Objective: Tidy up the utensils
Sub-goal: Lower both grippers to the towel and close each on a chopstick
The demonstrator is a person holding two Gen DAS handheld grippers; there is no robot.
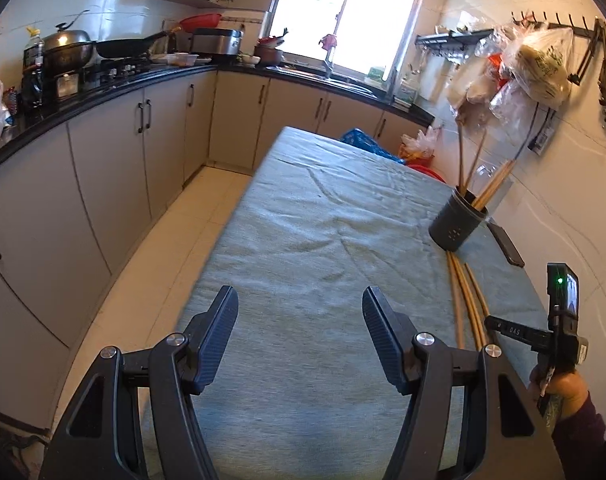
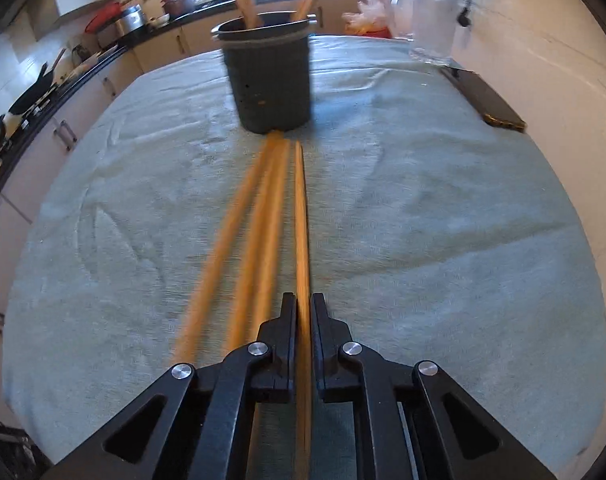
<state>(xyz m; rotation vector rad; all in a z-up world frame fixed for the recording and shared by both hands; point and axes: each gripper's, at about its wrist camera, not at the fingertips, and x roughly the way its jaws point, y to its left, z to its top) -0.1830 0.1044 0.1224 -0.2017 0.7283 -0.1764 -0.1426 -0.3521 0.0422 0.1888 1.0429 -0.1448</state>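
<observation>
Three long wooden chopsticks (image 2: 263,220) lie side by side on the green cloth, their far ends at the foot of a dark utensil holder (image 2: 271,80). My right gripper (image 2: 303,304) is shut on the rightmost chopstick (image 2: 301,208), which runs between its pads. Several wooden utensils stand in the holder (image 1: 457,220). In the left wrist view the chopsticks (image 1: 467,304) lie to the right, and my left gripper (image 1: 299,300) hangs open over bare cloth with nothing between its fingers. The right gripper's body (image 1: 559,320), held by a hand, shows at the right edge.
The green cloth (image 1: 323,240) covers the table. A dark phone (image 2: 483,100) lies near the wall at the table's right edge, with a clear glass jar (image 2: 431,20) behind it. Kitchen cabinets and a black counter (image 1: 103,92) run along the left.
</observation>
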